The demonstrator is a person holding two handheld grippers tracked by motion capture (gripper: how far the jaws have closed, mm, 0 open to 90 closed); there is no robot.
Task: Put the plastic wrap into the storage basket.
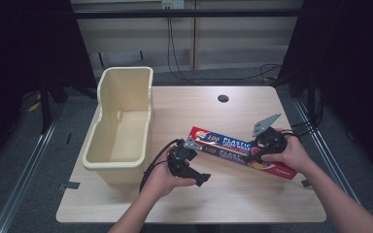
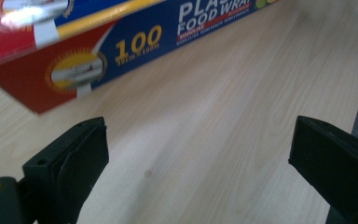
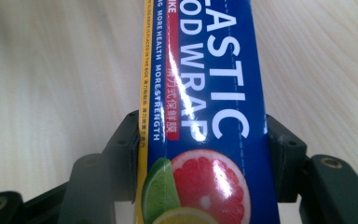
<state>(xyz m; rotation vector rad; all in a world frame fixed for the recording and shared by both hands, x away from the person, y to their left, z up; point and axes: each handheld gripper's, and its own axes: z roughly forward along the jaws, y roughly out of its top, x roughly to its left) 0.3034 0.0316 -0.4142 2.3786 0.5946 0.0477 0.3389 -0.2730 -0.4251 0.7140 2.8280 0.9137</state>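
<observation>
Right hand-held gripper clamps the plastic-wrap box; left one waits open beside its near end.

The long blue-and-red cardboard box of plastic food wrap (image 1: pixel 243 151) lies slantwise on the pale wooden surface (image 1: pixel 233 199), and the right hand-held gripper (image 3: pixel 200 158) has its jaws closed snugly against the box's two long sides at the end with the fruit picture. The left hand-held gripper (image 2: pixel 198 154) stands wide open over bare wood, holding nothing, with the box's red end just ahead and to the left of its jaws. This looks like the pick-up step: the next move likely calls for lifting the box clear and carrying it towards the cream plastic bin (image 1: pixel 121 126) beyond the left hand-held gripper, perhaps with that gripper steadying the free end.
</observation>
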